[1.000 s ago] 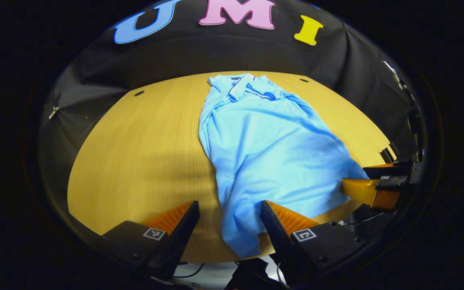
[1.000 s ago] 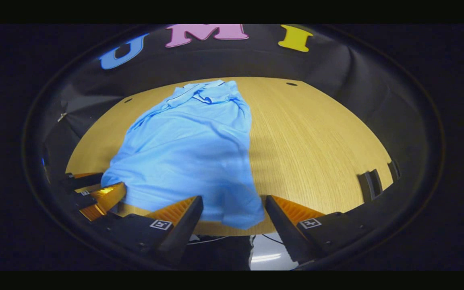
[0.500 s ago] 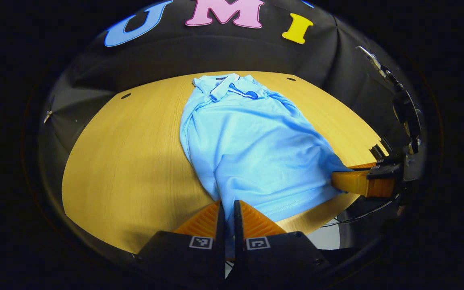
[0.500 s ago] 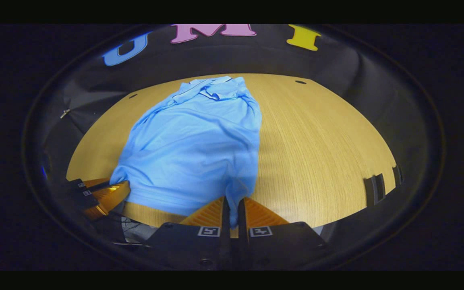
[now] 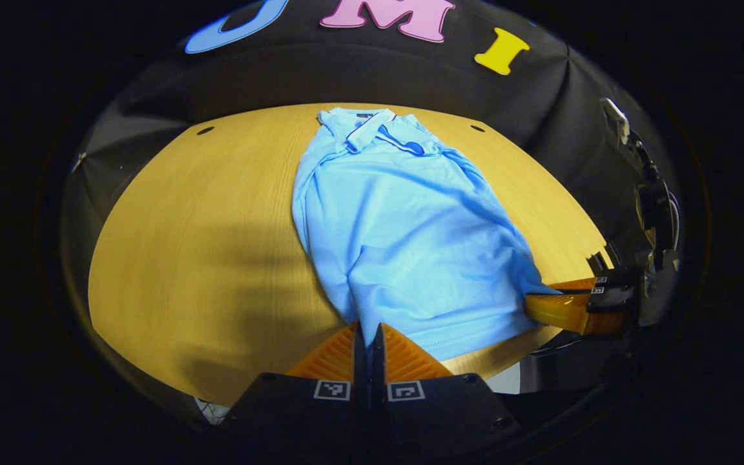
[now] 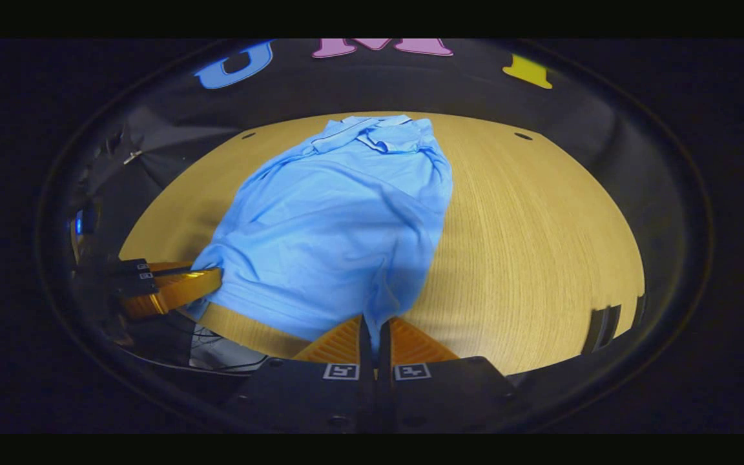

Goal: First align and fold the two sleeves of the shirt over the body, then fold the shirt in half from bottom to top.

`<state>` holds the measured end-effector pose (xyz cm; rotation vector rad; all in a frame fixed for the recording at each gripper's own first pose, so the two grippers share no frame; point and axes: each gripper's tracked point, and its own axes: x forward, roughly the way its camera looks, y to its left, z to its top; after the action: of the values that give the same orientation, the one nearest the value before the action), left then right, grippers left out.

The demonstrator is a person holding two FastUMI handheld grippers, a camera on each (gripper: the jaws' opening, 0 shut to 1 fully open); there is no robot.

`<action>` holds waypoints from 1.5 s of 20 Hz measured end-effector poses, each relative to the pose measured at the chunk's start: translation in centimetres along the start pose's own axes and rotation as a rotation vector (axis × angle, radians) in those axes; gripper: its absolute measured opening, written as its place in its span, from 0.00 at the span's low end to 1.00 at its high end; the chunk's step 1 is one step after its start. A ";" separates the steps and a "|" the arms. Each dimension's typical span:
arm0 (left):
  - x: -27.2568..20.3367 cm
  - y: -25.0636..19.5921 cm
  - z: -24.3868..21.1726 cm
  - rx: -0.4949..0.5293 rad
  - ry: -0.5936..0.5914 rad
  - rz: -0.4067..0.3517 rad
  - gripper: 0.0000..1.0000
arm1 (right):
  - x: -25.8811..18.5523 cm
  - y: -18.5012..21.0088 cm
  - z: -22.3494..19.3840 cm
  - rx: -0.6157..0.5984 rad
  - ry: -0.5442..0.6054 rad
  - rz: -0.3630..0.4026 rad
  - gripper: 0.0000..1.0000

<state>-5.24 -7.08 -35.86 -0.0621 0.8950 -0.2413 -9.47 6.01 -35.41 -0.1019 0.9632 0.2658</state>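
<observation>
The light blue polo shirt (image 5: 404,239) lies on the round wooden table (image 5: 204,258), collar at the far edge, hem at the near edge. The 2 grippers sit at the hem's corners: left gripper (image 5: 367,336), right gripper (image 6: 375,332).

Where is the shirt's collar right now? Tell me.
In the left gripper view the collar lies at the far end of the shirt, near the table's back edge, opposite the hem where the left gripper pinches.

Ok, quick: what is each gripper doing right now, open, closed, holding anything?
Left gripper: closed, pinching the bottom hem of the light blue polo shirt.
Right gripper: closed on the hem's other corner.
</observation>
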 end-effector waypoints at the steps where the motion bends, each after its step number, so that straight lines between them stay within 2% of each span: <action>1: -0.1 0.1 0.0 -0.011 0.010 0.008 0.06 | -0.1 0.0 0.0 0.007 0.010 0.013 0.05; 6: -1.4 0.9 1.3 -0.088 0.017 0.010 0.06 | -1.2 -0.4 2.5 0.022 -0.013 0.069 0.05; 7: -1.8 1.0 2.0 -0.099 0.008 0.010 0.06 | -1.3 -0.3 3.2 0.027 -0.018 0.084 0.10; 8: -2.1 1.2 2.8 -0.104 -0.001 0.010 0.06 | -1.4 -0.1 4.0 0.024 -0.021 0.093 0.10; 9: -2.3 1.3 3.6 -0.105 -0.011 0.012 0.06 | -1.6 0.0 4.9 0.012 -0.032 0.100 0.05; 15: -3.7 1.6 10.8 -0.014 -0.109 0.042 0.06 | -3.2 0.8 11.5 -0.048 -0.134 0.145 0.05; 18: -4.2 1.2 14.5 -0.019 -0.147 0.027 0.06 | -4.2 -0.1 14.9 -0.048 -0.178 0.142 0.05; 19: -4.4 1.2 15.7 -0.022 -0.160 0.023 0.06 | -4.5 -0.5 16.2 -0.046 -0.195 0.140 0.00; 20: -4.6 1.2 16.9 -0.023 -0.172 0.023 0.06 | -4.8 -0.7 17.7 -0.042 -0.215 0.138 0.05; 23: -4.2 1.4 20.3 -0.037 -0.189 0.025 0.06 | -4.8 -1.3 22.0 -0.032 -0.267 0.142 0.05; 24: -4.0 1.5 21.5 -0.040 -0.198 0.027 0.06 | -4.8 -1.2 23.4 -0.031 -0.280 0.149 0.10; 25: -3.7 2.0 22.5 -0.038 -0.208 0.031 0.06 | -4.8 -1.2 24.7 -0.035 -0.296 0.150 0.00; 26: -3.5 2.3 23.8 -0.034 -0.219 0.038 0.06 | -4.5 -1.2 25.8 -0.045 -0.310 0.150 0.10; 27: -3.3 2.6 25.0 -0.029 -0.231 0.042 0.06 | -4.3 -1.2 26.7 -0.058 -0.320 0.151 0.10; 28: -3.0 2.7 26.2 -0.025 -0.242 0.049 0.06 | -4.0 -1.1 27.6 -0.069 -0.326 0.155 0.00; 30: -2.3 3.5 28.5 -0.020 -0.257 0.066 0.06 | -3.3 -0.7 29.5 -0.087 -0.343 0.168 0.00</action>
<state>16.18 -4.44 -16.81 -0.0796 0.6422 -0.1582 12.47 10.71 -15.96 -0.0519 0.6199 0.4645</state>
